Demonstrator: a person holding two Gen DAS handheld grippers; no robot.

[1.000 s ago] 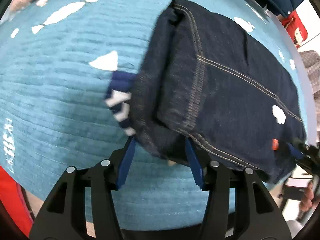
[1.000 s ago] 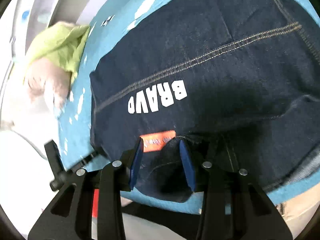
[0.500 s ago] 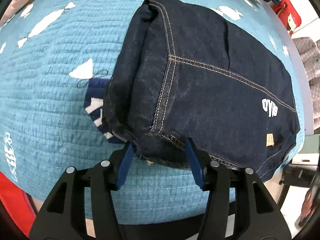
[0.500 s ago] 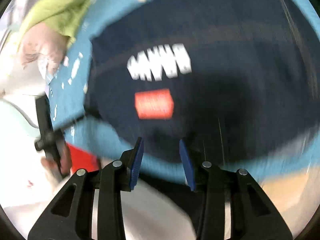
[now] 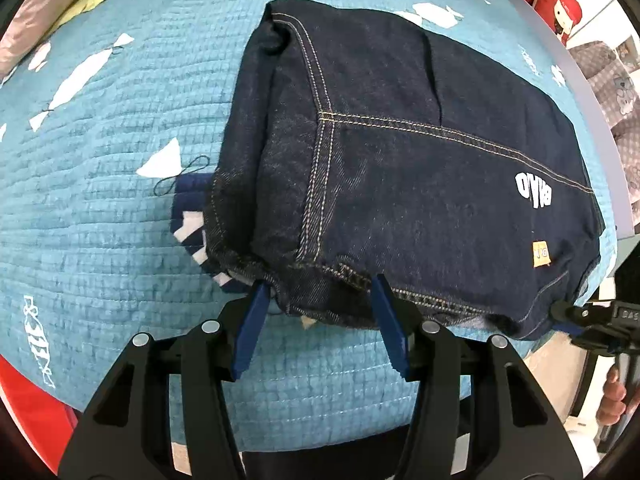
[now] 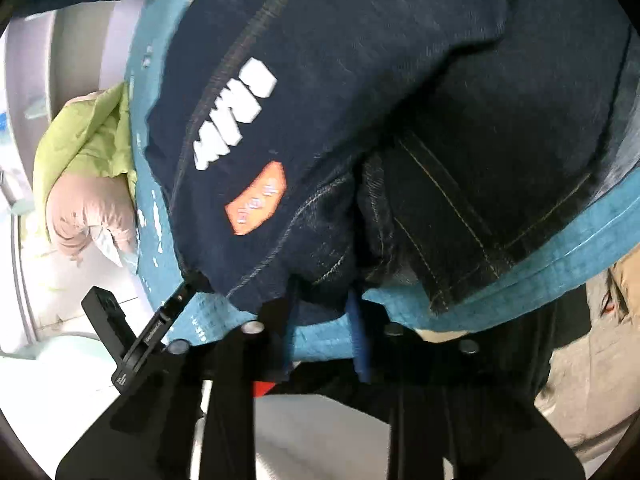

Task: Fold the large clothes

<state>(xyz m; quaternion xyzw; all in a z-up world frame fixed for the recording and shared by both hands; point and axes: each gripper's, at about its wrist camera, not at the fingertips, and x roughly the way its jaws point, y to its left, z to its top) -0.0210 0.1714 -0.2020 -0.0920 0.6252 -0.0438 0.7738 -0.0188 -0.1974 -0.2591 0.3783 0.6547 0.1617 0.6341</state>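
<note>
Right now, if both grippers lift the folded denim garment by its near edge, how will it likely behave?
The denim garment is probably heavy for its size: several thick layers are stacked. Lifted by the hem between the left gripper fingers, it would likely sag and unfold rather than stay flat. The right gripper is closing on bunched cloth, and the quilted blanket probably resists sliding.

Black angular frames on both tools here, each with triangular cut-outs and round silver screw heads along the linkages. The left gripper (image 5: 320,320) carries flat blue ridged pads on its jaws; the right gripper (image 6: 324,312) shows the same blue (blurred, though). Fingertips (image 5: 612,394) show at the handle's edge.
</note>
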